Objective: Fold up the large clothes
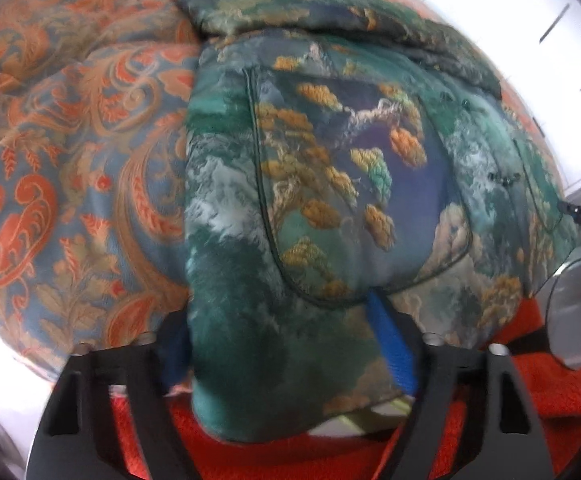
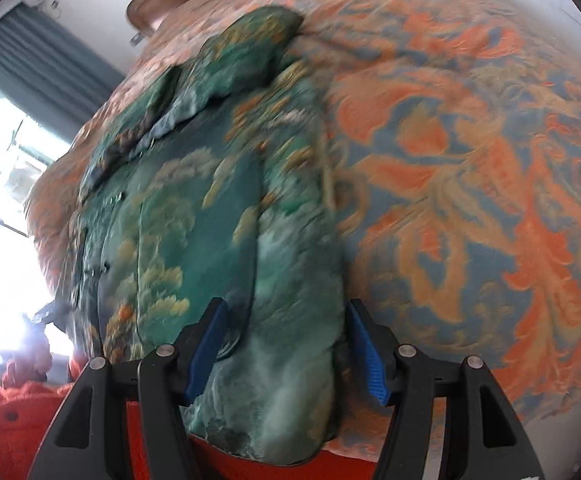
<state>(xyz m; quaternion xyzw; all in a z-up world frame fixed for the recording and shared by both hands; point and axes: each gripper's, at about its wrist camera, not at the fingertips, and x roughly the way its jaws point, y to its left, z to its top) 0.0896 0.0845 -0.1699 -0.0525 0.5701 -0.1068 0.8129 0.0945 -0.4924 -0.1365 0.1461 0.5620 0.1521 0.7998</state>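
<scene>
A large padded green jacket (image 1: 330,152) with a landscape print lies on a bed, its sleeves folded in near the collar. It also shows in the right wrist view (image 2: 210,208). My left gripper (image 1: 286,344) straddles the jacket's near left hem corner; the cloth fills the gap and hides the left finger, and only the right blue pad (image 1: 390,340) shows. My right gripper (image 2: 286,344) straddles the near right hem corner with its blue pads (image 2: 366,360) apart on either side of the fabric.
The bed is covered by an orange and blue paisley quilt (image 1: 70,140). A red fuzzy fabric (image 1: 550,380) lies at the near edge below the jacket. White cupboards (image 1: 530,20) stand to the right, a bright window with grey curtain (image 2: 38,64) to the left.
</scene>
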